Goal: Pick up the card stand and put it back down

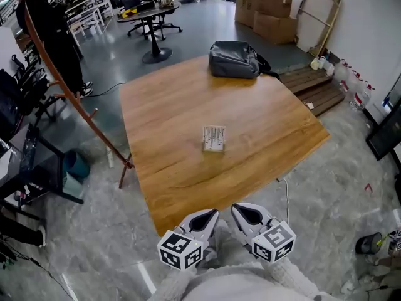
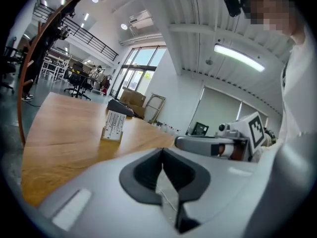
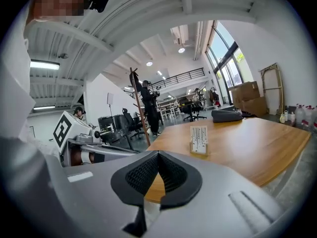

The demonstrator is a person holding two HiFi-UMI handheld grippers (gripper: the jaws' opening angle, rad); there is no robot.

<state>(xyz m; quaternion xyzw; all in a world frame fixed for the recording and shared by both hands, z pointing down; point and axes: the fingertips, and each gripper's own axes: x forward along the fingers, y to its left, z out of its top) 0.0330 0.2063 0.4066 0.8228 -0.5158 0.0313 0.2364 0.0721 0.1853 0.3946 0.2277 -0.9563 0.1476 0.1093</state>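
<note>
**A:** How far along are we?

**B:** Our left hand-held gripper [image 1: 199, 221] is at 6 o'clock, off the bench [image 1: 156, 168] edge, jaws pressed together on nothing. The right hand-held gripper [image 1: 249, 214] beside it is the same. The card stand [image 1: 213, 138] stands mid-bench at 12 o'clock, well apart from both. We judge the lift either not begun or already over.

**A:** And containers?

**B:** The grey bag [image 1: 235, 59], farther off at 12 o'clock, looks closed, so its contents are hidden from us.

A grey bag [image 1: 233, 59] lies at the wooden table's [image 1: 269, 124] far edge, cardboard boxes [image 1: 263, 8] beyond.
</note>
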